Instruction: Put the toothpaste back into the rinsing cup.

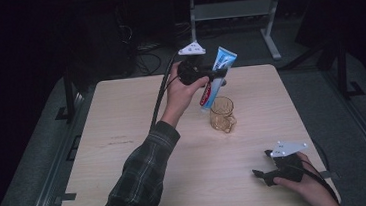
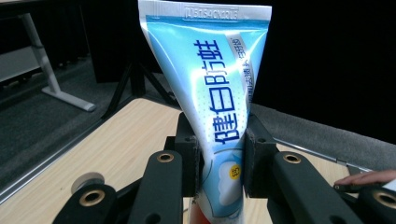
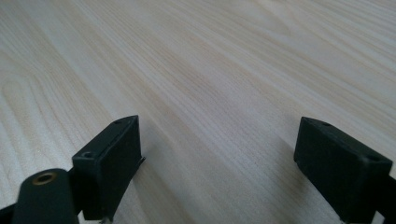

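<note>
Two tools: the left tool [image 2: 219, 163] clenches a blue-and-white plastic toothpaste tube [image 2: 215, 84] above an amber glass mug [image 1: 221, 114]; the right tool [image 3: 219, 163] rests released on the pale wooden bench [image 3: 210, 60]

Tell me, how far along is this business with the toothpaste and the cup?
Done: the toothpaste tube is off the table, clamped in the left gripper, crimped end up. In hand: it hangs tilted just above and behind the amber mug, apart from it. Left, by my guess: lowering it into the mug, which looks empty. The right gripper rests open on the table.
</note>
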`<act>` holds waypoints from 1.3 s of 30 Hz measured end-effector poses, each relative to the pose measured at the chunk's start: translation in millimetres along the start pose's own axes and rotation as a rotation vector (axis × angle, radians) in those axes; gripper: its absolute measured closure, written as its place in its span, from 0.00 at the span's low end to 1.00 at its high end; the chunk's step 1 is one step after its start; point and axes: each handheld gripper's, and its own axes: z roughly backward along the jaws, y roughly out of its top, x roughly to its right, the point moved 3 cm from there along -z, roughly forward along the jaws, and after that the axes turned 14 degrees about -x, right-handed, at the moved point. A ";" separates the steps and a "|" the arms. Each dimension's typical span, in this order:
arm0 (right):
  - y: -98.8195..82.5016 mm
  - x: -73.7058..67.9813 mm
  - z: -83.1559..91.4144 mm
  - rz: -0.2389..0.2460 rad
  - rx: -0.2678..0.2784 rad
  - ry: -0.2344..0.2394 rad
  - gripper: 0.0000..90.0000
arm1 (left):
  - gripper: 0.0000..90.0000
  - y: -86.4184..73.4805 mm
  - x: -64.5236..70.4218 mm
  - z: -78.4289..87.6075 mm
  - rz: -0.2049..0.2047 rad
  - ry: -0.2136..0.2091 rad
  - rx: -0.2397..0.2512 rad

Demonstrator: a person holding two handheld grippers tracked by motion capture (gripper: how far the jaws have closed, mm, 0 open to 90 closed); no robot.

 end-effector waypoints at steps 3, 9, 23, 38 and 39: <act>0.0 -0.1 0.1 -0.001 0.000 0.001 0.15 | 0.80 2.3 -0.4 -5.8 0.001 -0.006 0.001; 0.1 -0.3 0.0 -0.002 0.001 0.004 0.15 | 0.80 8.6 -0.3 -14.6 -0.004 -0.011 0.012; 0.2 -0.4 0.0 0.000 0.003 0.005 0.15 | 0.79 13.3 -2.1 -35.7 -0.011 -0.020 0.007; 0.1 -0.2 -0.1 0.005 0.003 0.005 0.15 | 0.79 1.4 -4.9 -50.2 -0.011 -0.025 -0.029; 0.1 -0.2 -0.1 0.005 0.003 0.005 0.15 | 0.79 0.4 -5.1 -50.6 -0.011 -0.027 -0.030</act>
